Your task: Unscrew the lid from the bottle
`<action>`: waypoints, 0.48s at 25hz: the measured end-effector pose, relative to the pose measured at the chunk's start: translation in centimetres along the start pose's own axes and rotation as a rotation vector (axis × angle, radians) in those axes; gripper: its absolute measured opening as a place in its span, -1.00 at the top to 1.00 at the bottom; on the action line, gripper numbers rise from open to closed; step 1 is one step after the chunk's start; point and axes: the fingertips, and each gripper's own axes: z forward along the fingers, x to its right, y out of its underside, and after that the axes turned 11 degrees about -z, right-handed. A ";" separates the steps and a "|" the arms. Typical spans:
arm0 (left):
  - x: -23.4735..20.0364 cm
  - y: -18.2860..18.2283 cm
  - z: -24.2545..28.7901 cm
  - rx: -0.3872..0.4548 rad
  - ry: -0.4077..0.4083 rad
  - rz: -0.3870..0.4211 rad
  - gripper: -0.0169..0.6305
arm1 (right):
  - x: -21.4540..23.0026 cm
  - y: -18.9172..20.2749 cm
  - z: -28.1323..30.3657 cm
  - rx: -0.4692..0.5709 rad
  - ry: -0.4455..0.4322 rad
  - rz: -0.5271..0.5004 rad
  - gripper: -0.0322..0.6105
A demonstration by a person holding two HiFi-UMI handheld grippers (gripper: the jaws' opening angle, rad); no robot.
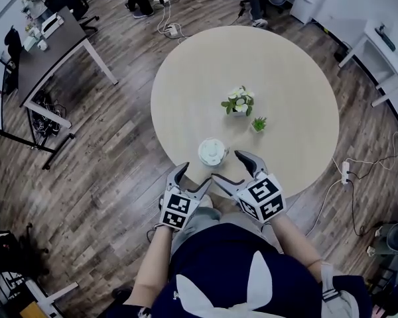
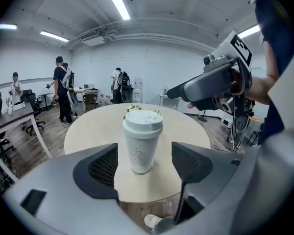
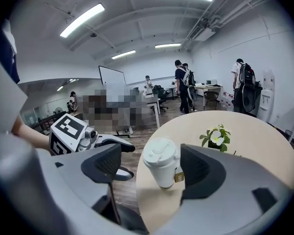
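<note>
Two grippers hover at the near edge of a round table [image 1: 285, 65], each with its jaws spread wide and nothing pressed between them. The left gripper [image 1: 195, 175] sits just short of the rim and the right gripper [image 1: 227, 164] reaches over it, their inner fingertips close together. The bottle [image 1: 212, 152], white and cup-shaped, stands upright near that edge with its lid [image 2: 143, 120] on. It shows in the gap of each pair of jaws but stays apart from the pads. A small tag [image 3: 179, 176] hangs at its side. Further across the tabletop stand a flower pot [image 1: 239, 102] with white blooms and a small green plant [image 1: 259, 124], both apart from the bottle. A desk [image 1: 53, 45] stands well off to the left, and a power strip [image 1: 345, 172] lies on the wooden floor [image 1: 119, 144].
</note>
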 end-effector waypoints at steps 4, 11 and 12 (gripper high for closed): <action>-0.6 1.1 2.3 -0.046 0.017 0.027 -0.07 | 0.4 0.7 1.8 -0.045 0.002 -0.021 -0.26; -1.0 2.8 5.4 -0.129 0.045 0.071 -0.08 | 1.2 1.9 4.4 -0.099 0.009 -0.021 -0.28; -0.9 2.9 5.8 -0.135 0.048 0.080 -0.08 | 1.2 2.1 4.7 -0.108 0.006 -0.023 -0.29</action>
